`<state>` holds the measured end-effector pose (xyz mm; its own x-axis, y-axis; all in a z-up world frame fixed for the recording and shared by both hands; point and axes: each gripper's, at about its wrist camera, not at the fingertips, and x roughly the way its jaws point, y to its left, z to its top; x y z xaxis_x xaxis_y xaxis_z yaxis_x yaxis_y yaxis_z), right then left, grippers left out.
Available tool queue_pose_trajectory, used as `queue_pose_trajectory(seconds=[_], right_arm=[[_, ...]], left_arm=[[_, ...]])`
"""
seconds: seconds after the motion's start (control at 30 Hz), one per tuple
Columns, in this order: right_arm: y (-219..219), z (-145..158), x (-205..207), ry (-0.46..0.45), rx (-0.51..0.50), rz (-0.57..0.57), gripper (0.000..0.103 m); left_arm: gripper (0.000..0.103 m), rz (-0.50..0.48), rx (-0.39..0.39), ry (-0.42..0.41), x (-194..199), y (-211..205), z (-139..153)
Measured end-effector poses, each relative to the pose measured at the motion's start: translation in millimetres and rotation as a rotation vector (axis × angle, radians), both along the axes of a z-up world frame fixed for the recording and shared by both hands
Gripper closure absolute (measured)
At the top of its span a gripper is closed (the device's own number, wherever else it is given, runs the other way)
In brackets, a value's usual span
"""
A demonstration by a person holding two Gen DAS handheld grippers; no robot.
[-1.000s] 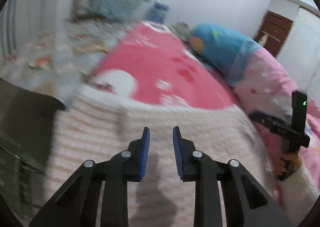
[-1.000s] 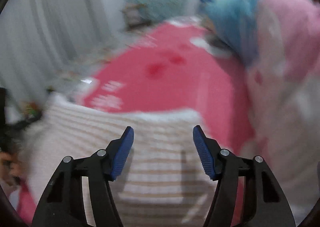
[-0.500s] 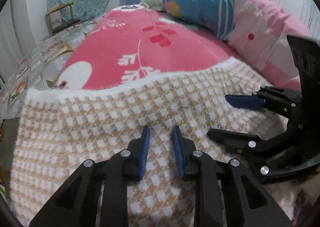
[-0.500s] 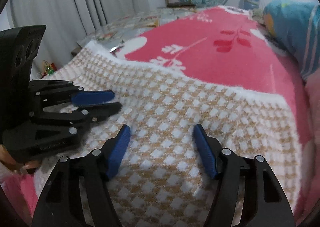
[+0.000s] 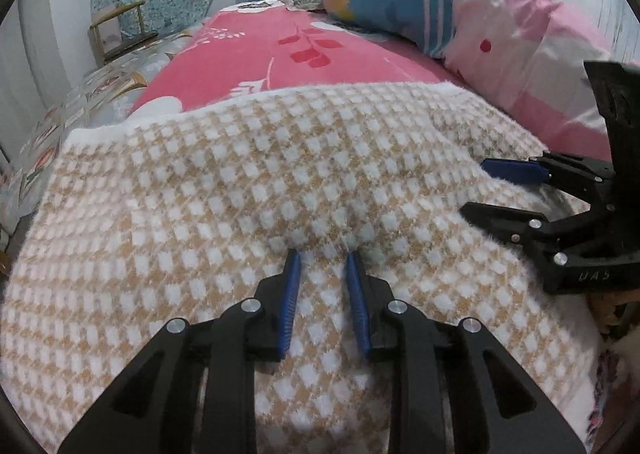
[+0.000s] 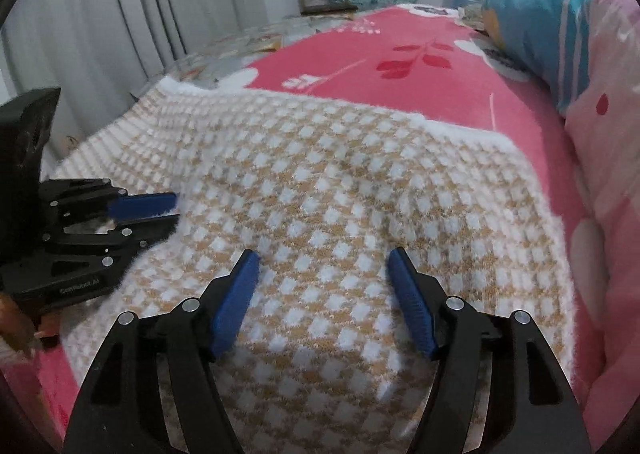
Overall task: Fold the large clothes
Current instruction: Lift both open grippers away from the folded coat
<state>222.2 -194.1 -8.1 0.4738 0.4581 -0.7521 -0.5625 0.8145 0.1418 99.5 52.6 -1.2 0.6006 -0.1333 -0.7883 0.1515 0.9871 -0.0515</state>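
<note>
Sweater [image 5: 248, 190] lies folded on the blanket [image 5: 256, 50], still bulky. Left gripper [image 5: 322, 254] narrowly parted, right gripper [image 6: 322, 254] spread wider; both empty above it.

Right tongs [image 6: 322, 260] gape over checked sweater [image 6: 340, 190] — left tongs [image 6: 170, 210] beside.

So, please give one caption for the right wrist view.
Right tool open above checked knit garment on pink bedspread; left tool nearby.

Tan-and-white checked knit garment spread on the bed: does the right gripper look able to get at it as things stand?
Probably yes. The right gripper, jaws apart, hangs just over the tan-and-white checked knit garment, with nothing between its fingers and the knit. The left gripper works the garment's other edge, well aside.
</note>
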Motion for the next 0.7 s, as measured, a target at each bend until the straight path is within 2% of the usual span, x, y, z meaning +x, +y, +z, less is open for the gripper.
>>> queue_pose_trajectory(seconds=[0.07, 0.13, 0.17, 0.2, 0.27, 0.33, 0.37, 0.43, 0.5, 0.57, 0.6, 0.63, 0.7], right_arm=[[-15, 20, -17, 0.008, 0.036, -0.059, 0.040], [-34, 40, -51, -0.024, 0.132, -0.054, 0.040], [-38, 46, -67, -0.038, 0.157, -0.040, 0.040], [-46, 54, -99, -0.056, 0.182, -0.010, 0.037], [-51, 56, -145, -0.067, 0.190, 0.048, 0.036], [-47, 50, -175, -0.069, 0.155, 0.068, 0.029], [-46, 40, -193, -0.051, 0.125, 0.082, 0.028], [-43, 23, -202, -0.018, 0.093, 0.077, 0.027], [-42, 1, -199, -0.002, 0.056, 0.039, 0.027], [-43, -20, -182, 0.016, -0.002, -0.050, 0.025], [-46, -27, -176, 0.038, 0.013, -0.075, 0.017], [-51, -33, -170, 0.064, 0.073, -0.095, 0.015], [-51, -35, -170, 0.050, 0.083, -0.100, 0.013]], left_arm=[[0.079, 0.090, -0.055, -0.013, -25, 6, 22], [0.078, 0.106, -0.139, -0.070, -76, 7, 41], [0.076, 0.097, -0.154, -0.088, -97, 4, 45], [0.073, 0.079, -0.146, -0.097, -123, -2, 47], [0.059, 0.038, -0.085, -0.102, -178, -20, 37], [0.052, 0.028, -0.045, -0.064, -207, -33, 19], [0.050, 0.022, -0.059, -0.032, -212, -36, 10], [0.045, 0.031, -0.088, 0.026, -213, -39, -12], [0.032, 0.054, -0.082, -0.018, -203, -39, -20], [0.015, 0.093, -0.068, -0.039, -191, -42, -24], [0.011, 0.120, -0.072, -0.033, -184, -43, -24], [0.004, 0.148, -0.073, -0.027, -177, -46, -25], [0.004, 0.181, -0.020, -0.022, -159, -52, -24]])
